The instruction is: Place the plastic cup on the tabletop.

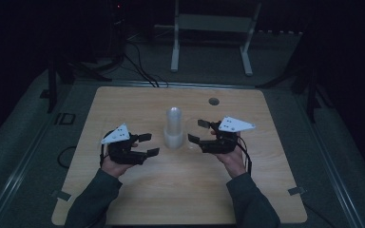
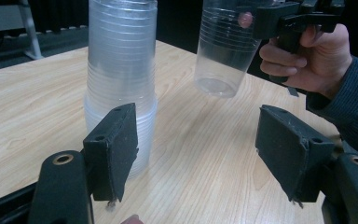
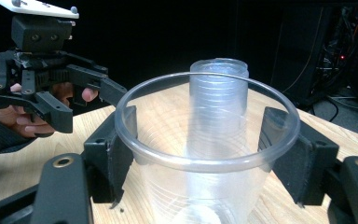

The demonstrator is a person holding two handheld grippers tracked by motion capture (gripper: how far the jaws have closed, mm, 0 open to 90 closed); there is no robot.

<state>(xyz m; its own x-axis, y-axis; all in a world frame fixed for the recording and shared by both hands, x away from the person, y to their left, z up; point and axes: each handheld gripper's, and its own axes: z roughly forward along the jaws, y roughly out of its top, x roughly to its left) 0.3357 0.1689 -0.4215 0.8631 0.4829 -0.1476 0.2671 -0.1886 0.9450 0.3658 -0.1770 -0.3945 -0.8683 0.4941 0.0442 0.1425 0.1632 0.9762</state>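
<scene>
A tall stack of clear plastic cups [image 1: 173, 129] stands upright near the middle of the desk [image 1: 123, 199], whose top is pale wood-grain laminate with rounded corners and a small round hole [image 1: 213, 101] near its far edge. The stack is a ribbed, slightly tapering column, cloudy where the many thin walls overlap; in the left gripper view its nested rims show as fine rings [image 2: 121, 79], widening toward the base.

The right gripper [image 1: 201, 133], just to the right of the stack, holds a single clear cup [image 3: 205, 154]. In the right gripper view the jaws, flat black blocks with a matte, slightly grainy face, press against the cup's wall on both sides just under its smooth rolled rim, and the stack is seen through the thin transparent plastic. In the left gripper view this cup [image 2: 223, 51] hangs tilted above the desk, its round base clear of the wood and its faint horizontal ribs visible. A hand [image 2: 307, 60] in a dark knitted sleeve grips the gripper's black handle.

The left gripper [image 1: 148, 145] lies just left of the stack, its jaws wide apart with nothing between them; one jaw sits close to the stack's base without touching it. Each gripper carries a flat, pale three-cornered plate [image 1: 116, 134] on its angular black body.

Beyond the desk, a white metal frame [image 1: 212, 28] stands on the grey floor.
</scene>
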